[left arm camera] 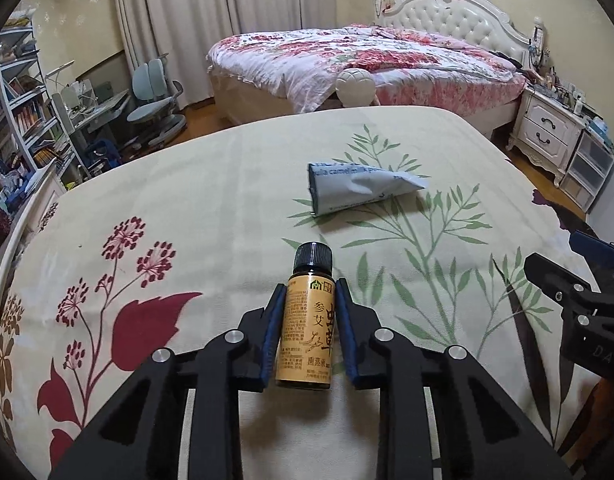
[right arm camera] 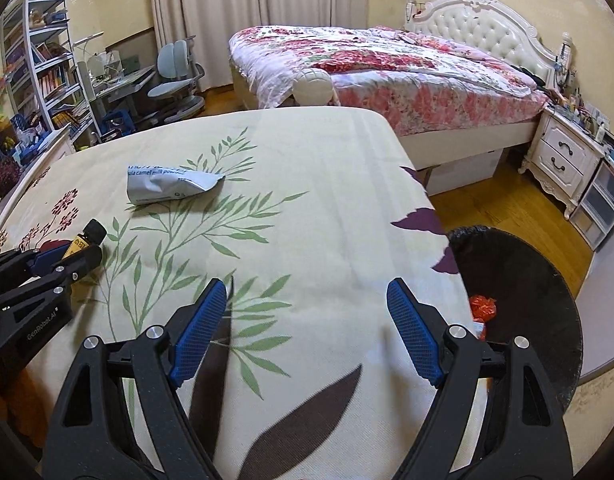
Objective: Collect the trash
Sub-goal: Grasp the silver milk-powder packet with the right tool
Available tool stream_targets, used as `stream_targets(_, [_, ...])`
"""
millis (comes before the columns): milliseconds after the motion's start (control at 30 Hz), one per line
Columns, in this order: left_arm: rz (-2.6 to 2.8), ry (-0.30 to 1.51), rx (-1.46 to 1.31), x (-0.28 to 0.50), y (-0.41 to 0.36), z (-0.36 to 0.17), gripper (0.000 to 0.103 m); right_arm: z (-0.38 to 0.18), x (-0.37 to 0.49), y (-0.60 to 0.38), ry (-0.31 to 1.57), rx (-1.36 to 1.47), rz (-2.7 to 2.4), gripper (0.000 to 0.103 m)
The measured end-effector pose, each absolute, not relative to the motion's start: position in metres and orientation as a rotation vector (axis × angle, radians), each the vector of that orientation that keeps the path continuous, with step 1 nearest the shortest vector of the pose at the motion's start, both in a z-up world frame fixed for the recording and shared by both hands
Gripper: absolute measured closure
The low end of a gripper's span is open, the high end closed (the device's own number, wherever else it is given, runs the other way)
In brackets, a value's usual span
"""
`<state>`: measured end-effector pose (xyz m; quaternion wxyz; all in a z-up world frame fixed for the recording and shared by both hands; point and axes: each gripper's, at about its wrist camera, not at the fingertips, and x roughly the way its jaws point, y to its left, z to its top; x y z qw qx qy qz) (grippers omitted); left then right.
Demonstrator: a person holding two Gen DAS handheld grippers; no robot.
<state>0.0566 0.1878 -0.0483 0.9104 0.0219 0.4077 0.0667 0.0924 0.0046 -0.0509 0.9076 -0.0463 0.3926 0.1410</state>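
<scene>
The left gripper point(left arm camera: 310, 292) is clamping a small amber bottle point(left arm camera: 309, 328) with a black cap, its blue pads pressing against both sides of the yellow label while the bottle is lying on, or barely above, the floral bedspread point(left arm camera: 211, 200); the pictures are not showing which. The right gripper point(right arm camera: 307, 292) is hovering with its jaws spread wide and nothing between them, near the mattress edge. A crumpled grey-blue pouch point(right arm camera: 169, 186) is lying farther up the bedspread, well apart from both tools. The black-lined trash bin point(right arm camera: 523, 280) is standing on the floor just beside the bed, on the right, with a red wrapper point(right arm camera: 483, 306) already inside. The likely trouble is sitting in the grip: the bottle is round and smooth, and the pads are holding its lower body with the capped end sticking out in front, so it may be pivoting or sliding free during a swing toward the bin. That bin is lying across the right gripper's space, so the two tools risk colliding. A drop short of the rim could be sending the bottle rolling off the bed.
</scene>
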Motion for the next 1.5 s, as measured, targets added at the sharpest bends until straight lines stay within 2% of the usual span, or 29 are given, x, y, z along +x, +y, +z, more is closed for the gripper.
stream_targets(267, [0.253,0.843,0.033,0.058,0.241,-0.048,0.076,-0.050,0.113,0.050,0.813,-0.137,0.362,0.022])
stream_targets(633, [0.313,0.861,-0.004,0.057,0.279,-0.054,0.076,-0.020,0.168,0.097,0.780,-0.095,0.384,0.022])
stream_targets(867, [0.324,0.865,-0.014,0.056,0.287,-0.055,0.076,-0.039,0.184,0.139,0.851,-0.195,0.366,0.023])
stream_targets(1167, [0.323,0.863,-0.022,0.054,0.286,-0.053,0.076,-0.055,0.138,0.108,0.861,-0.227,0.357,0.022])
stream_targets(1400, [0.320,0.861,-0.031,0.053,0.280,-0.053,0.076,-0.060,0.135,0.090,0.885,-0.173,0.368,0.023])
stream_targets(1500, [0.325,0.857,-0.040,0.052,0.280,-0.053,0.076,-0.059,0.132,0.089,0.886,-0.165,0.369,0.026])
